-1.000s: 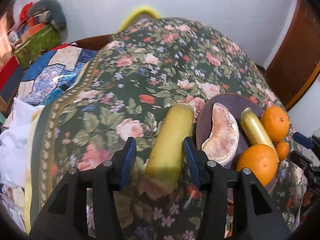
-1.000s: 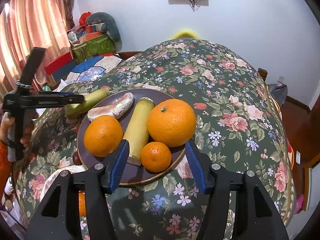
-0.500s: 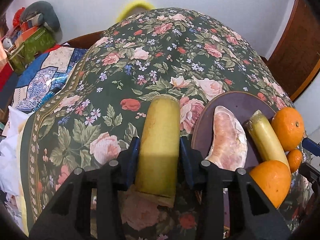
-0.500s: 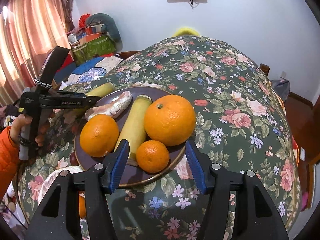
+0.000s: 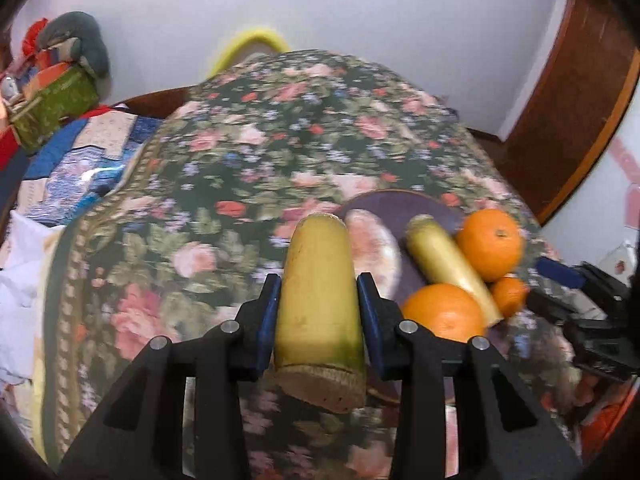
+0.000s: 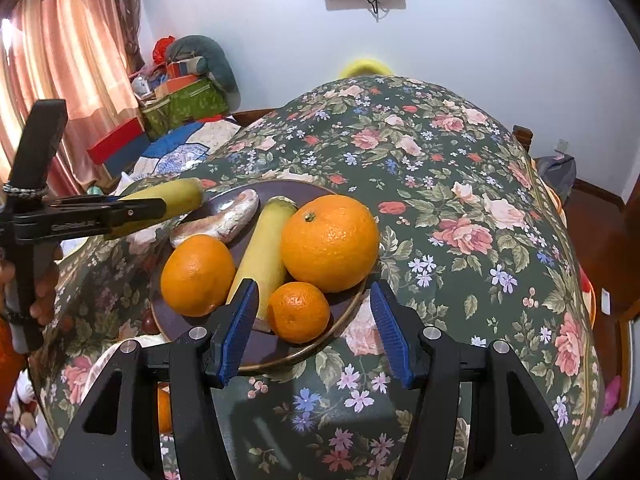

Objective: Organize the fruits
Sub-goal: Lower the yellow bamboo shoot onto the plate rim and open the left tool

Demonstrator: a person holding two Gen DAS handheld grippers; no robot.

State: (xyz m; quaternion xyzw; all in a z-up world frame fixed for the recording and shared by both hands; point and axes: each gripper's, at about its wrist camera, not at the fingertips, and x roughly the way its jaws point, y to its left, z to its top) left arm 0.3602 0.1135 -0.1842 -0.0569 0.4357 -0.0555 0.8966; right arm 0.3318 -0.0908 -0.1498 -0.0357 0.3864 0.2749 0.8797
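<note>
Faint lettering on left tool (image 6: 120, 210), illegible.

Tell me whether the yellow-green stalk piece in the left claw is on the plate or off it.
Off. The left claw grips the stalk piece, lifted beside the plate.

Plate (image 6: 320, 350) on the tablecloth (image 6: 460, 184). On it: large orange (image 6: 330, 242) right, second orange (image 6: 197, 275) left, cane piece (image 6: 262, 258) between them, small orange (image 6: 298, 311) in front, pomelo wedge (image 6: 224, 222) behind-left. Another cane piece (image 5: 320, 304) lies left of the plate, off the cloth.
</note>
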